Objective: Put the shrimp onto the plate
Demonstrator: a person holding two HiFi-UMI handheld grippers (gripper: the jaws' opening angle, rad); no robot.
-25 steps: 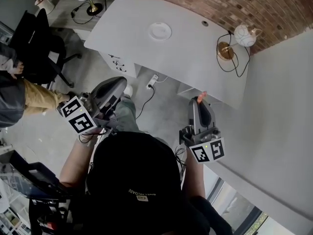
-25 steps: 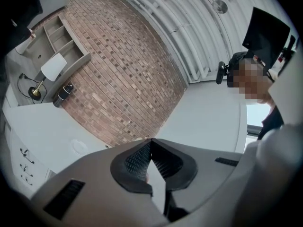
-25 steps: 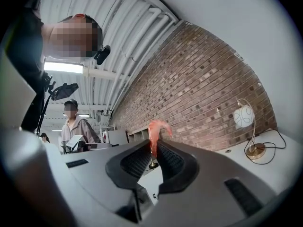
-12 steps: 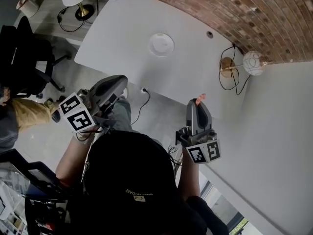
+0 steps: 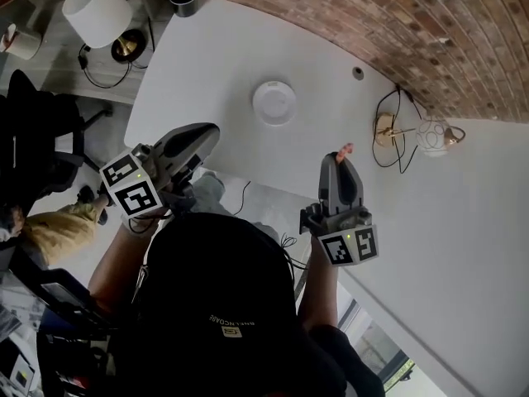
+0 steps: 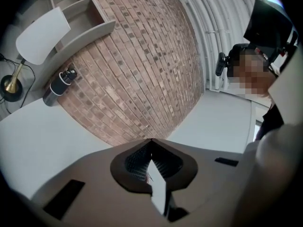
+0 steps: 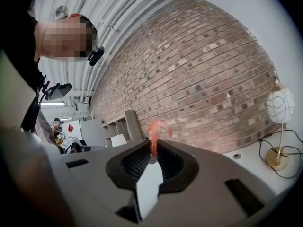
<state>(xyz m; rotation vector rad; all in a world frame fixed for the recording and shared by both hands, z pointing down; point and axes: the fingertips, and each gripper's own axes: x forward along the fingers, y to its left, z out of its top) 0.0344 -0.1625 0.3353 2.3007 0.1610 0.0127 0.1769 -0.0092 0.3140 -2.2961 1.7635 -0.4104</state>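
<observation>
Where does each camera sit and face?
Head view: on the head, steeply down at table and plate; cap, arms, left hand-held gripper and right hand-held gripper show.
Left gripper view: rides the left one, faces brick wall; shut jaws show.
Right gripper view: rides the right one, same wall; jaws pinch shrimp.
Shared: shrimp, head and right gripper views.

1. I'm watching my left tool (image 6: 151, 142) pointing toward a brick wall (image 6: 142, 65), its jaws pressing together.
2. A dark bottle (image 6: 57, 83) is standing by that wall, above the white desk (image 6: 42, 131), with a white-shaded lamp (image 6: 40, 30) leaning in beside it.
</observation>
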